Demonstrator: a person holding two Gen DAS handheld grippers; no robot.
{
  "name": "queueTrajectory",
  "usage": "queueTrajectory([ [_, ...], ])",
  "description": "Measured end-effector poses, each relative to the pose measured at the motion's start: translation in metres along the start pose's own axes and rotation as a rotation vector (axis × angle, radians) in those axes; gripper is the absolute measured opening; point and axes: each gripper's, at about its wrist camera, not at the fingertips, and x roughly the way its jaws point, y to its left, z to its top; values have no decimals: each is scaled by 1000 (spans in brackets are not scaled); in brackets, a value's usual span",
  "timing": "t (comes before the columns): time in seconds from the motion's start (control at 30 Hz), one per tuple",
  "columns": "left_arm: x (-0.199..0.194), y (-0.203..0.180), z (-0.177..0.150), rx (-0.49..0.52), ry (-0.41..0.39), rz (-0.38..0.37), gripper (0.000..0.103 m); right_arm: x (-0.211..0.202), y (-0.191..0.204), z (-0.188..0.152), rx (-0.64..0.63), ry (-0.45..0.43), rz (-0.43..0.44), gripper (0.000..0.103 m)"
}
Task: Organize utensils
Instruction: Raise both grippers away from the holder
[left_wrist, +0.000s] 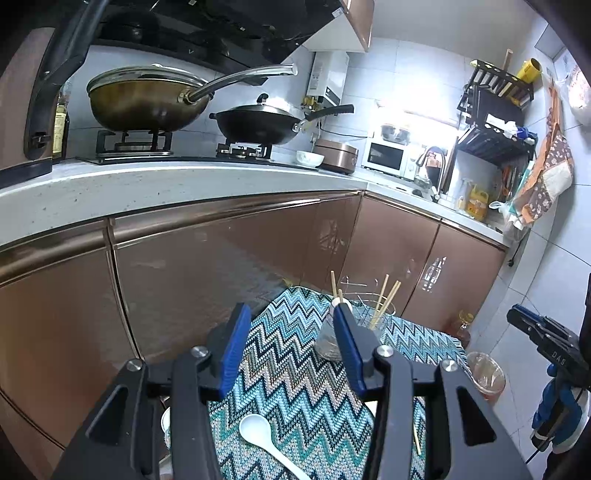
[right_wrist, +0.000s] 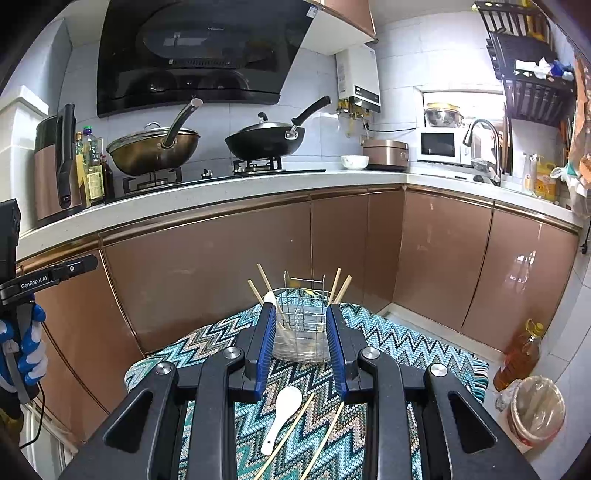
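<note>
On the zigzag cloth (right_wrist: 388, 343), a wire utensil rack (right_wrist: 301, 325) is holding chopsticks (right_wrist: 341, 288). Nearer than the rack, a white spoon (right_wrist: 282, 413) and two loose chopsticks (right_wrist: 291, 432) are lying. Both the left gripper (left_wrist: 291, 332) and the right gripper (right_wrist: 301, 332) are hovering with fingers parted, gripping nothing.

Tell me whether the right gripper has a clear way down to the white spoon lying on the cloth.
Probably yes: the white spoon lies uncovered just below the empty right gripper, with two loose chopsticks close beside it.

Both wrist views face the counter (right_wrist: 221, 192), seemingly sharing the cloth (left_wrist: 295, 369).
</note>
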Motion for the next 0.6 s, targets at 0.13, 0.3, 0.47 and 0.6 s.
queueTrajectory([
  [0.13, -7, -1, -5, 4, 4, -9, 45, -11, 3, 0, 2, -9, -3, 28],
  [0.3, -14, -2, -11, 3, 6, -17, 45, -25, 5, 0, -2, -15, -6, 28],
  [0.47, -18, 0, -18, -4, 21, -22, 45, -32, 4, -1, 0, -13, -14, 28],
  [0.6, -14, 7, -25, -19, 46, -21, 45, -31, 0, -5, 16, 5, -18, 28],
])
